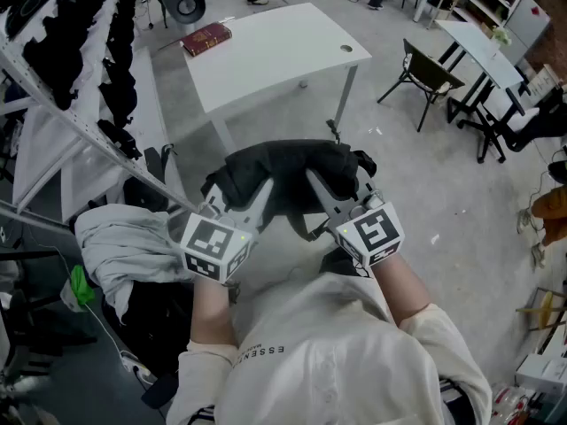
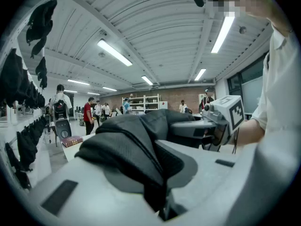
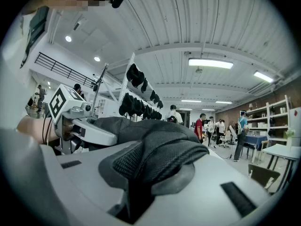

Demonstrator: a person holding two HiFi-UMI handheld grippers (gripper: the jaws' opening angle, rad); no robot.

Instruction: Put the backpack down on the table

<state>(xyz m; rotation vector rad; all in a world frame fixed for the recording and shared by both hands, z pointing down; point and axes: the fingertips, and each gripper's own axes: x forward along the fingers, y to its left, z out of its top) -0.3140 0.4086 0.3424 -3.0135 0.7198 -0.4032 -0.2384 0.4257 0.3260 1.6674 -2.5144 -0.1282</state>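
Note:
A black backpack (image 1: 283, 173) hangs in the air in front of the person, held up between the two grippers. My left gripper (image 1: 252, 204) is shut on a padded black strap (image 2: 131, 159) at the backpack's left side. My right gripper (image 1: 321, 193) is shut on a mesh-lined strap (image 3: 160, 161) at its right side. Each gripper shows in the other's view, the right gripper (image 2: 207, 126) and the left gripper (image 3: 82, 126), with the bag's bulk between them. The white table (image 1: 283, 56) stands beyond the backpack, apart from it.
A dark red book (image 1: 205, 38) lies at the table's far left corner. A rack of black bags (image 1: 71, 51) runs along the left. A grey cloth heap (image 1: 124, 246) sits lower left. A black folding chair (image 1: 425, 73) and another table (image 1: 483, 51) stand at the right.

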